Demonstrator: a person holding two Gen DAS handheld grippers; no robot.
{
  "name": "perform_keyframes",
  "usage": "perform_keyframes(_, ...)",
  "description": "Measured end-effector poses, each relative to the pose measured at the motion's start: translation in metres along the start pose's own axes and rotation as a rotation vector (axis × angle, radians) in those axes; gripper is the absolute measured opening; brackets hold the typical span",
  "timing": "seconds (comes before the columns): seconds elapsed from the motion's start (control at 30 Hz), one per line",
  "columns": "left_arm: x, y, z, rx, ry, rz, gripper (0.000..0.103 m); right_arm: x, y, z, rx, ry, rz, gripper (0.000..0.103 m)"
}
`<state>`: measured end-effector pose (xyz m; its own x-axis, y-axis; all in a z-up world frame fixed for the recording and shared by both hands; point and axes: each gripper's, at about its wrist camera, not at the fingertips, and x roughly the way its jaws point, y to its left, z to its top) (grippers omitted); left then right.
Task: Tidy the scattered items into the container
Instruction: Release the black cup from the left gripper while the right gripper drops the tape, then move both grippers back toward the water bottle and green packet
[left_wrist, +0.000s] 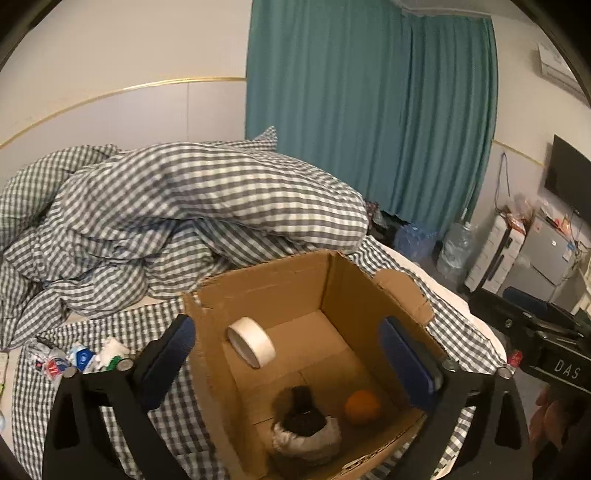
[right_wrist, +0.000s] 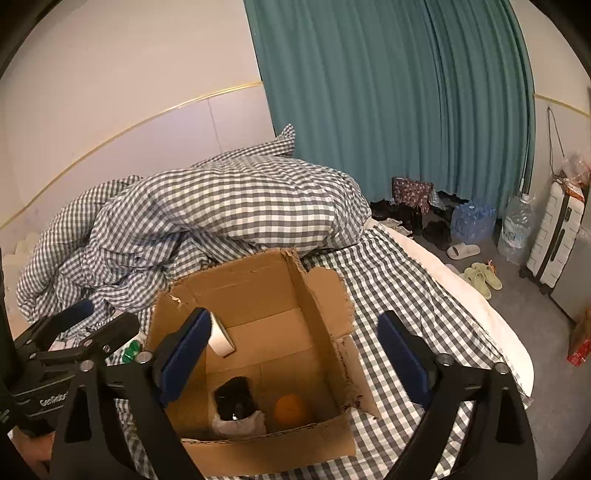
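Note:
An open cardboard box (left_wrist: 258, 280) stands on the checked bed; it also shows in the right wrist view (right_wrist: 240, 280). Inside lie a white tape roll (left_wrist: 253, 341), an orange (left_wrist: 362, 406) and a grey-and-black slipper-like item (left_wrist: 304, 432). They show in the right wrist view too: tape roll (right_wrist: 221, 339), orange (right_wrist: 291, 408), dark item (right_wrist: 238, 408). My left gripper (left_wrist: 291, 360) is open and empty above the box. My right gripper (right_wrist: 295, 354) is open and empty above the box. Small packets (left_wrist: 79, 358) lie on the bed left of the box.
A heaped checked duvet (left_wrist: 177, 206) lies behind the box. The bed edge (right_wrist: 461, 291) runs to the right, with shoes, slippers (right_wrist: 480, 277), water bottles (right_wrist: 513, 229) and a suitcase (right_wrist: 554, 236) on the floor beyond. A teal curtain (right_wrist: 388, 92) hangs behind.

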<state>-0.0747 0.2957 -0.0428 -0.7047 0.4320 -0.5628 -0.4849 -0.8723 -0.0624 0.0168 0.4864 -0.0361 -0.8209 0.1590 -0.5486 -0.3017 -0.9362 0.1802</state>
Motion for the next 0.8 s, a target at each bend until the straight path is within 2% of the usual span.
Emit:
perform_keyframes(0.03,-0.004,0.003,0.0,-0.002,-0.003,0.008,0.103,-0.002,0.005,0.001,0.0,-0.005,0.001,0.102)
perform_keyframes(0.07,-0.009,0.007,0.0,-0.004,-0.007,0.018,0.103,-0.003,0.008,0.001,-0.001,-0.007,0.003,0.103)
perform_keyframes(0.8,-0.113,0.118,-0.02,-0.094,-0.086,0.228,0.103,-0.048,0.125,-0.004,-0.086,-0.076,0.129,0.103)
